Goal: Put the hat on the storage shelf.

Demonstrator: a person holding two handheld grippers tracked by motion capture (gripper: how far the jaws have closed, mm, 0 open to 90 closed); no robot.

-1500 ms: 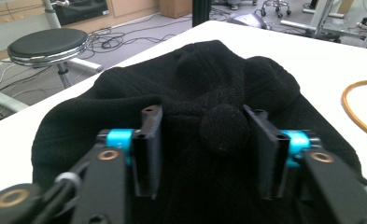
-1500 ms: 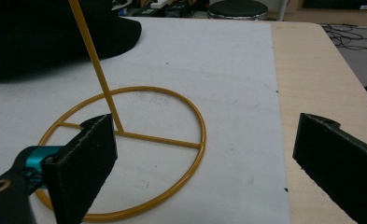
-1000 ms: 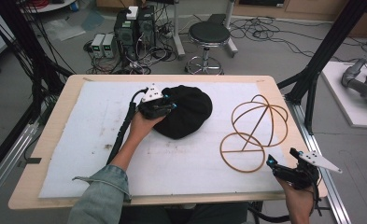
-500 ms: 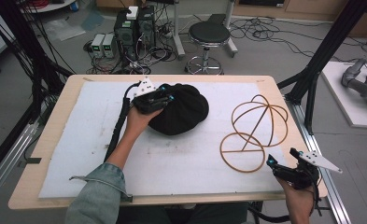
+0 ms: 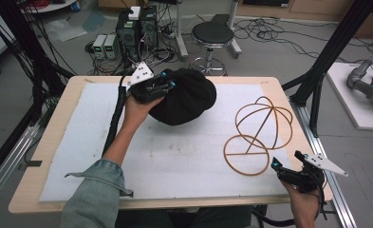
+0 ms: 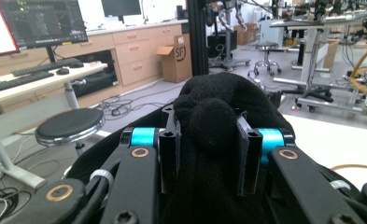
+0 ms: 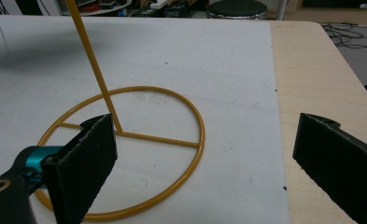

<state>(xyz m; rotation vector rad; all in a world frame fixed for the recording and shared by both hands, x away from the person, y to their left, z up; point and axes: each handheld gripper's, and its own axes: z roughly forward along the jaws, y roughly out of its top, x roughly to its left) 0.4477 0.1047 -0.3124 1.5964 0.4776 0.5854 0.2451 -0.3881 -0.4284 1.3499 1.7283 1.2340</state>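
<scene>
A black knitted hat (image 5: 186, 97) hangs above the back middle of the white mat, lifted clear of it. My left gripper (image 5: 167, 85) is shut on a fold of the hat (image 6: 209, 123) at its left edge, its two pads pressing the bunched fabric from both sides. A gold wire stand (image 5: 257, 130), a ring base with a stem and a ball-shaped frame on top, stands at the right of the mat. My right gripper (image 5: 286, 166) sits near the front right corner, open, with the stand's ring base (image 7: 125, 135) just beyond its jaws and nothing between them.
The white mat (image 5: 174, 161) covers most of the wooden table (image 5: 41, 156). Black frame posts (image 5: 326, 61) rise beside the table's right and left edges. A round stool (image 5: 212, 35) and electronics boxes (image 5: 132, 26) stand on the floor behind the table.
My left hand has risen and drawn back toward the table's far edge, lifting the black hat off the mat. The right hand has stayed where it was.
</scene>
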